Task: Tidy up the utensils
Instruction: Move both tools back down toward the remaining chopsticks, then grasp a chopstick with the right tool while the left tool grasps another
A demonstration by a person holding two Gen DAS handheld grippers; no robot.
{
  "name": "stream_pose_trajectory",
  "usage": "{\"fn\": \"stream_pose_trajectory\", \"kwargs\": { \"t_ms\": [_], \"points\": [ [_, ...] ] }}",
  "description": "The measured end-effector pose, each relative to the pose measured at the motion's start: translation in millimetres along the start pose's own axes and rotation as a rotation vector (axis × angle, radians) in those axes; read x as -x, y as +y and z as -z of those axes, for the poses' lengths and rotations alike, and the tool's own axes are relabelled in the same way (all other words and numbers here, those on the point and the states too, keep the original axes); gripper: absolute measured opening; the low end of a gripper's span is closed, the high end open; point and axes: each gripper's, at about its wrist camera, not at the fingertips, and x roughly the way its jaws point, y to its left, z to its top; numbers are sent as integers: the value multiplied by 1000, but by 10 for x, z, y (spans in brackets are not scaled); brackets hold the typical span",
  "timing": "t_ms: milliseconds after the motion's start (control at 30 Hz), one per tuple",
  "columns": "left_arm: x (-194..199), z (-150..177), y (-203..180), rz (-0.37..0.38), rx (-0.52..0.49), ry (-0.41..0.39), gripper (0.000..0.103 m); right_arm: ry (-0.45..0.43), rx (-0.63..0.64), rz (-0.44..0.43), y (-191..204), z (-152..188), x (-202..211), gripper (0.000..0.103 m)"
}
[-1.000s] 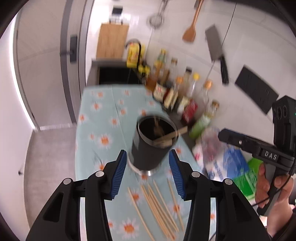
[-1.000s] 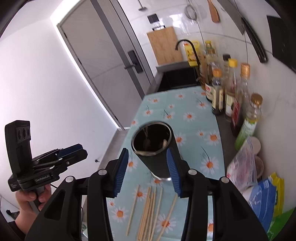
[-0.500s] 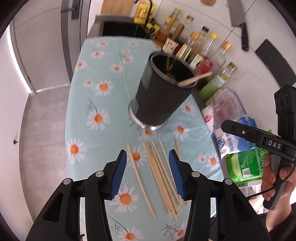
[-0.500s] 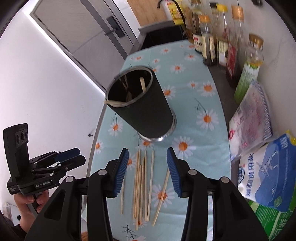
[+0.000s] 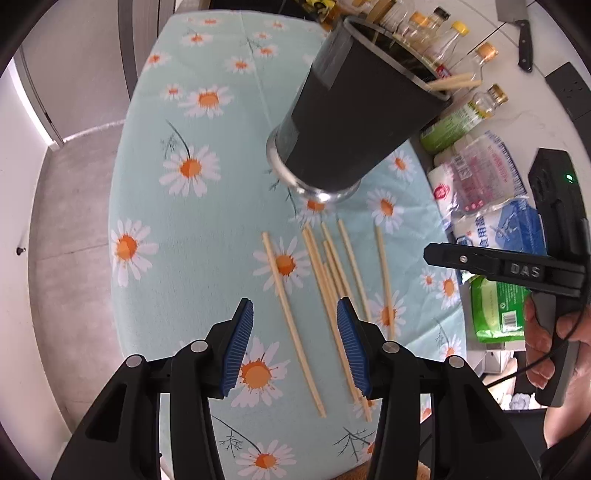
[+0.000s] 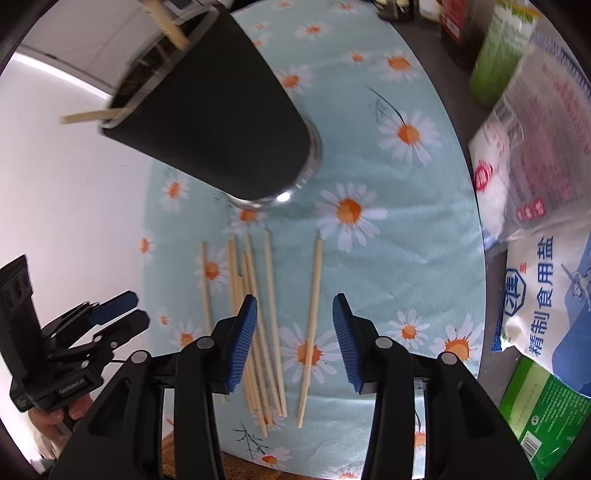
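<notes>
Several bamboo chopsticks (image 5: 279,280) lie loose on the daisy tablecloth (image 5: 207,221), just in front of a black cylindrical holder (image 5: 354,110) with a few sticks poking out. My left gripper (image 5: 295,306) hangs open above the left sticks, pointing steeply down and gripping nothing. In the right wrist view the right gripper (image 6: 294,302) is open over the right-hand chopsticks (image 6: 313,295), below the holder (image 6: 221,110); its pads touch nothing. Each view shows the other gripper: the right gripper (image 5: 480,258), the left gripper (image 6: 118,314).
Sauce and oil bottles (image 5: 458,118) line the back right by the wall. Salt bags (image 6: 546,288) and a green pack (image 5: 495,306) crowd the right edge. The table's left edge drops to the grey floor (image 5: 74,221). A cleaver (image 5: 524,29) hangs on the wall.
Both grippers have sunk toward the table and tipped downward. The holder has slid to the top of each view, and the loose chopsticks now lie under the jaws.
</notes>
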Motion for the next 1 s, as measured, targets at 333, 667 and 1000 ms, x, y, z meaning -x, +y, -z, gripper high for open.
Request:
{"fn": "stream_pose_trajectory", "kwargs": {
  "t_ms": [333, 667, 1000],
  "points": [
    [-247, 72, 205, 26, 33, 99, 46, 134, 21, 138, 73, 10, -520, 27],
    [-289, 96, 328, 54, 42, 123, 46, 162, 44, 278, 284, 28, -769, 10],
    [-255, 57, 401, 67, 37, 121, 46, 163, 55, 347, 498, 59, -851, 6]
  ]
}}
